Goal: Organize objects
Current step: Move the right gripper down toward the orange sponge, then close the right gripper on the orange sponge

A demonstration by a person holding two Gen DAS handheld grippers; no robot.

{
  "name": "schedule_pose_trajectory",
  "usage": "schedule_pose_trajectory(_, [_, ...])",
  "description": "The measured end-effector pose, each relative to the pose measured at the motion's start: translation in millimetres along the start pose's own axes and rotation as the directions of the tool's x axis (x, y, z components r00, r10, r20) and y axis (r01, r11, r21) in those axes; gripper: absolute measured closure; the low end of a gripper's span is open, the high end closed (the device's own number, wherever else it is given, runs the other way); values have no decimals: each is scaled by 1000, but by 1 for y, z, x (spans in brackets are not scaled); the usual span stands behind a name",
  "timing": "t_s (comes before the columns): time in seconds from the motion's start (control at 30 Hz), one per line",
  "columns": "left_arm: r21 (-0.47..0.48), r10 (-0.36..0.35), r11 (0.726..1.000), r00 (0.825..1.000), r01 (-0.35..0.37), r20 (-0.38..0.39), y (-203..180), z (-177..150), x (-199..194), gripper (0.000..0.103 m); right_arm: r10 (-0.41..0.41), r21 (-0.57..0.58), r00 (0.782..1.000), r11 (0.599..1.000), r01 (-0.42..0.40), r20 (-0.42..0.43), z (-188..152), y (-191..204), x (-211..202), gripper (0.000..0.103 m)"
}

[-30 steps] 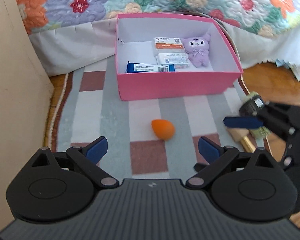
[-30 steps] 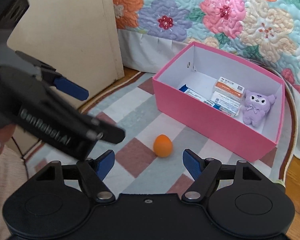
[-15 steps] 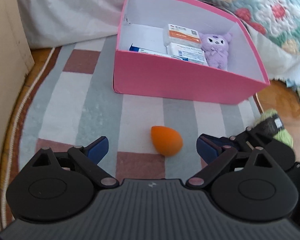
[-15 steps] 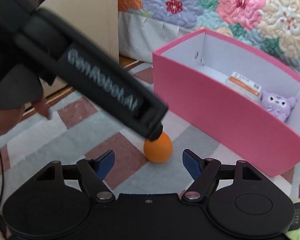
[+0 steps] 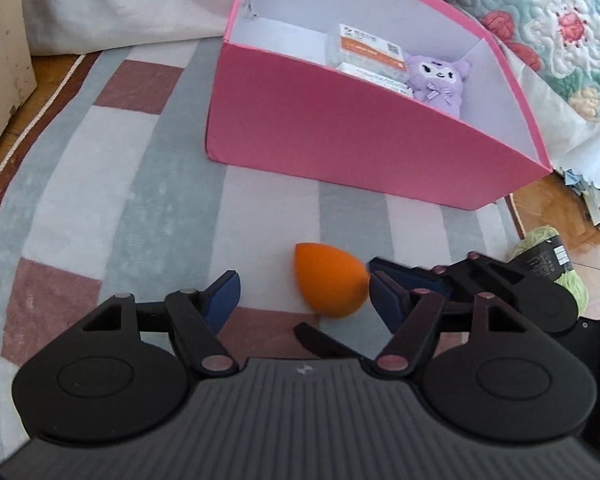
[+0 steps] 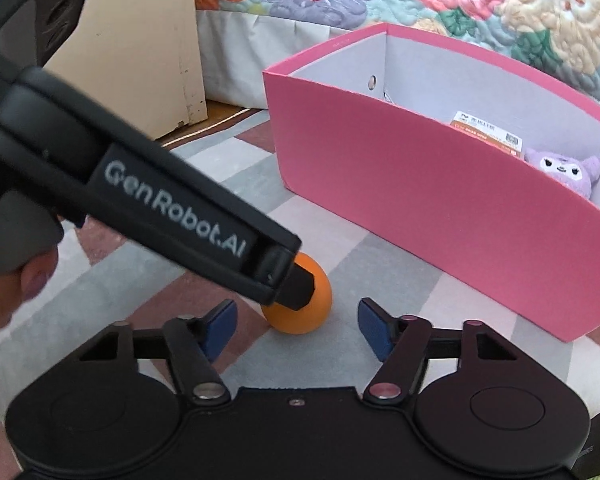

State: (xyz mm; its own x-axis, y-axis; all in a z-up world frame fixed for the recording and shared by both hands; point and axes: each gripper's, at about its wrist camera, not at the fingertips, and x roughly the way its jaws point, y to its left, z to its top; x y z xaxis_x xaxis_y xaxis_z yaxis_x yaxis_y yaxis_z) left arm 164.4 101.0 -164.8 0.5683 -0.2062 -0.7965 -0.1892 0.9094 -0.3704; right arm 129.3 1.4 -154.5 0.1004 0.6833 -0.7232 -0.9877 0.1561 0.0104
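Observation:
An orange egg-shaped sponge (image 5: 328, 280) lies on the checked rug in front of the pink box (image 5: 360, 140). My left gripper (image 5: 304, 300) is low over the rug and its jaws are closing with the sponge between them. The sponge sits near the right pad, with a gap to the left pad. My right gripper (image 6: 296, 326) is also closing, and the sponge (image 6: 304, 316) lies just ahead of its pads, untouched by them. One of the left gripper's fingers (image 6: 292, 280) crosses the right wrist view and rests against the sponge. The box (image 6: 420, 200) holds a purple plush (image 5: 440, 80) and packets (image 5: 364, 46).
A green yarn skein (image 5: 552, 264) with a black label lies at the rug's right edge, behind the right gripper (image 5: 404, 276). A beige cabinet (image 6: 140, 60) stands at the left, and a quilted bed (image 6: 420, 0) behind the box. A hand (image 6: 20, 280) shows at far left.
Both grippers have sunk toward the rug and come up to the sponge. Both pairs of jaws have narrowed. The sponge now lies between the left fingers.

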Motion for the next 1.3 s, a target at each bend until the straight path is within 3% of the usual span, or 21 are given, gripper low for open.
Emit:
schedule_pose_trajectory(0.13, [-30, -69, 997, 998, 69, -6, 1, -2, 4, 65, -21, -25, 1000, 999, 22, 10, 2, 10, 0, 55])
schedule_pose_trajectory(0.17, [-35, -71, 997, 997, 71, 4, 2, -3, 4, 65, -34, -25, 999, 999, 34, 15, 2, 10, 1, 59])
schedule_pose_trajectory(0.33, [-46, -80, 996, 996, 81, 24, 4, -5, 5, 65, -19, 46, 999, 999, 18, 29, 0, 2, 1, 62])
schedule_pose_trajectory(0.63, [-56, -77, 995, 997, 78, 16, 3, -9, 1, 66, -35, 63, 999, 997, 33, 16, 0, 11, -5, 62])
schedule_pose_trajectory(1.13, [-97, -49, 995, 994, 39, -98, -7, -30, -40, 67, 73, 135, 996, 989, -66, -51, -5, 35, -44, 62])
schedule_pose_trajectory(1.3, [-91, -41, 995, 995, 32, -95, -9, -36, -66, 67, 111, 154, 992, 983, -101, -54, -2, 46, -62, 62])
